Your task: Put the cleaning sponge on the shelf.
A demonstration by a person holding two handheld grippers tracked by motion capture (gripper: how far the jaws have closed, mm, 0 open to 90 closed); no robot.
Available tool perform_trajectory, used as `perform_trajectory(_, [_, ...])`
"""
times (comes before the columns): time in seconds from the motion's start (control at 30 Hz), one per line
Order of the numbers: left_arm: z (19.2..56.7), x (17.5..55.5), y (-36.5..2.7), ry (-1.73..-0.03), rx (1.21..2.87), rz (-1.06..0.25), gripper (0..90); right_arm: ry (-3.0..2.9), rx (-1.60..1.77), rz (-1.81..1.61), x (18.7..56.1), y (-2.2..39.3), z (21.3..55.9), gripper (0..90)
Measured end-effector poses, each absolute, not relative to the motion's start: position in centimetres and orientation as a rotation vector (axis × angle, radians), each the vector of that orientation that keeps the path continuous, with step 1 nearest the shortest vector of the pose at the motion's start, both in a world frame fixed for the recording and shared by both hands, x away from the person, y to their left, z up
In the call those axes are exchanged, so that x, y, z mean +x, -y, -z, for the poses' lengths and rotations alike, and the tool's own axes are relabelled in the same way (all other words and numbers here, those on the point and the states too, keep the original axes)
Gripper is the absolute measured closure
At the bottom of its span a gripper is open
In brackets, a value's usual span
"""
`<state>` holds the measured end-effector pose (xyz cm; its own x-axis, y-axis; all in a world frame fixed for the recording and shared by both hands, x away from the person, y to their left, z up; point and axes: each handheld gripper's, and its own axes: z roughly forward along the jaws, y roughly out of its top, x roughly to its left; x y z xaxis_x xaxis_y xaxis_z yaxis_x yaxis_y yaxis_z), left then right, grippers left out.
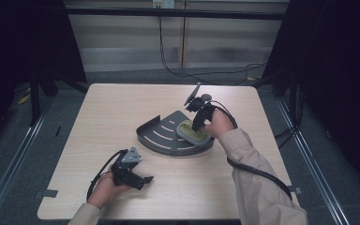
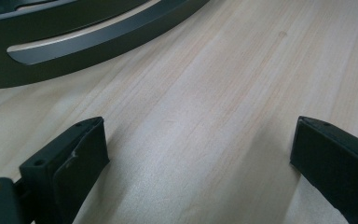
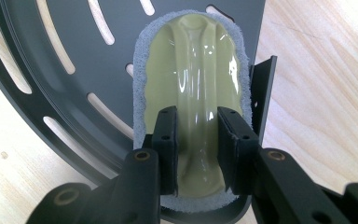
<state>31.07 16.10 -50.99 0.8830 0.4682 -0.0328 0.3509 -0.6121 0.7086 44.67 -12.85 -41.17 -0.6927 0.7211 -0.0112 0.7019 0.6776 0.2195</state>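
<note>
One scrub pad [image 3: 193, 93] lies on the slotted dark tray [image 1: 161, 136], long axis in line with the right gripper [image 3: 196, 149], which pinches its raised ridge. The left gripper [image 2: 198, 154] rests spread wide over the table [image 1: 122, 108].

surface: light wooden table [image 1: 122, 108] | lying on it: dark slotted fan-shaped tray [image 1: 161, 136], sitting right of centre, holding a green scrub pad [image 1: 193, 131]
</note>
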Motion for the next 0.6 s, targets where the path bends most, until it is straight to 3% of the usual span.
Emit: perform_trajectory(0.6, [51.01,31.06,-16.08,-0.587,2.285,-0.202,3.4,-2.781,1.220,-0.319,44.39,13.49,41.92,70.2])
